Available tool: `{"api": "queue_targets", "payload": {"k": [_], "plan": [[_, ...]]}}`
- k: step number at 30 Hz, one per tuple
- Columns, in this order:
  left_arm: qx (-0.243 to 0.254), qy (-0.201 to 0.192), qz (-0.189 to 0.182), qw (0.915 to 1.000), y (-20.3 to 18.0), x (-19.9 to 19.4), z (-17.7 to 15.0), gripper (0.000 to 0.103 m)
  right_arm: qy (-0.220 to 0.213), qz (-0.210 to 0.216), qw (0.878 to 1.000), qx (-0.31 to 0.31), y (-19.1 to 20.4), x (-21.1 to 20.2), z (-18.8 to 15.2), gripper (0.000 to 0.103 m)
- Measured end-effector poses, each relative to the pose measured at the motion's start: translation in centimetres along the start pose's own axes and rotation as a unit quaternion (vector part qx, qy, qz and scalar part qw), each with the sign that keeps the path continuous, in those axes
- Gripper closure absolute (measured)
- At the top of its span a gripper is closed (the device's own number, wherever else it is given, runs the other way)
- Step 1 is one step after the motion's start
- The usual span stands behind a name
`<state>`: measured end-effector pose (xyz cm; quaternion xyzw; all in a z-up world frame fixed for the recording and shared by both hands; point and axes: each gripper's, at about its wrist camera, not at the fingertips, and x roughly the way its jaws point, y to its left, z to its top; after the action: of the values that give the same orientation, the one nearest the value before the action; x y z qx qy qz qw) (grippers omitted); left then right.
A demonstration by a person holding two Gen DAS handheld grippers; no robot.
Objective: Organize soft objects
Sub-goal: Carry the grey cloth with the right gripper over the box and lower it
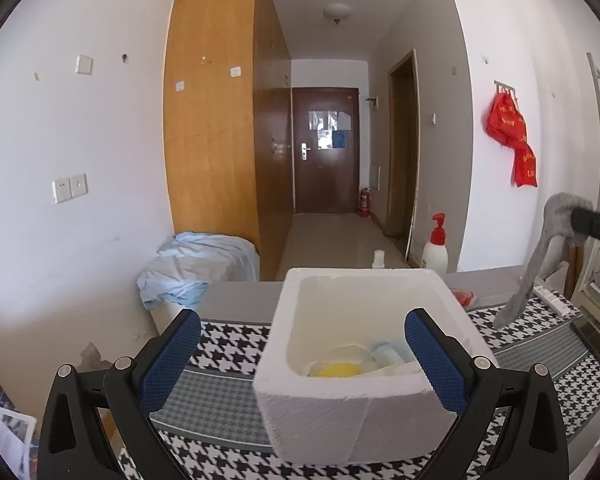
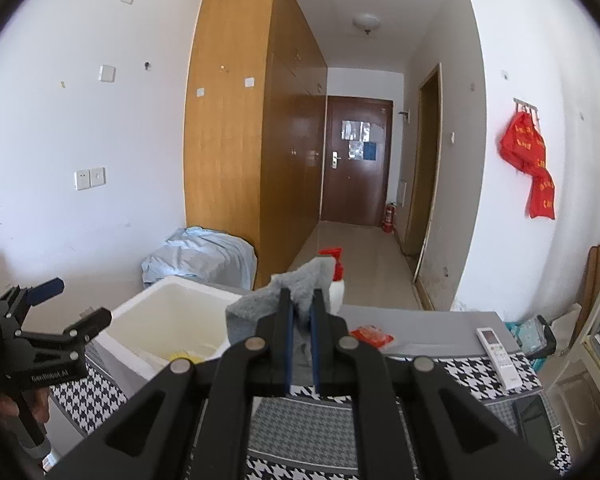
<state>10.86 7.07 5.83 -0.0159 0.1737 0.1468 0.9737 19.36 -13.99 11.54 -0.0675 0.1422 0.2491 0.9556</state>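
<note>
A white foam box [image 1: 364, 408] stands on the houndstooth-covered table, holding a yellow item [image 1: 338, 370] and pale blue and white soft things [image 1: 388, 354]. My left gripper [image 1: 304, 344] is open, its blue pads wide apart in front of the box's near wall with nothing pressed between them. My right gripper [image 2: 301, 304] is shut on a grey sock [image 2: 276, 296], held up to the right of the foam box [image 2: 168, 320]. In the left wrist view that grey sock [image 1: 540, 264] dangles at the far right from the right gripper. The left gripper [image 2: 62, 304] shows at the left edge.
A red-capped pump bottle [image 1: 436, 248] and a small white bottle [image 1: 378, 259] stand behind the box. A red packet [image 2: 372, 336], a white remote [image 2: 500, 356] and a dark phone [image 2: 534, 416] lie on the table's right. A blue-covered bundle [image 1: 196, 268] sits by the wardrobe.
</note>
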Motion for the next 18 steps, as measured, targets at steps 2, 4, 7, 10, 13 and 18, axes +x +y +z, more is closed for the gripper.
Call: {"api": "queue_targets", "payload": {"k": [2,4,7,10,13,18], "plan": [[-0.004,-0.002,0.002,1.0000,0.6,-0.4,-0.1,0.001,-0.004,0.003,1.000,-0.005,0.5,-0.1,0.4,0.093],[-0.006,-0.003,0.004,1.0000,1.0,-0.6,-0.2,0.001,-0.008,0.008,1.000,-0.009,0.9,-0.2,0.6,0.093],[-0.009,-0.002,0.008,0.9999,1.6,-0.9,-0.3,0.001,-0.011,0.012,1.000,-0.015,1.7,0.0,1.2,0.093],[-0.010,-0.004,0.013,0.9999,2.1,-1.1,-0.4,0.001,-0.018,0.017,0.999,-0.021,2.4,-0.1,1.8,0.093],[-0.015,-0.007,0.015,0.9998,2.7,-1.3,-0.4,0.001,-0.020,0.024,0.999,-0.028,3.3,0.1,2.1,0.093],[-0.024,-0.012,0.015,0.9995,3.8,-1.8,-0.9,0.001,-0.014,0.041,0.998,-0.034,4.6,0.8,2.2,0.093]]}}
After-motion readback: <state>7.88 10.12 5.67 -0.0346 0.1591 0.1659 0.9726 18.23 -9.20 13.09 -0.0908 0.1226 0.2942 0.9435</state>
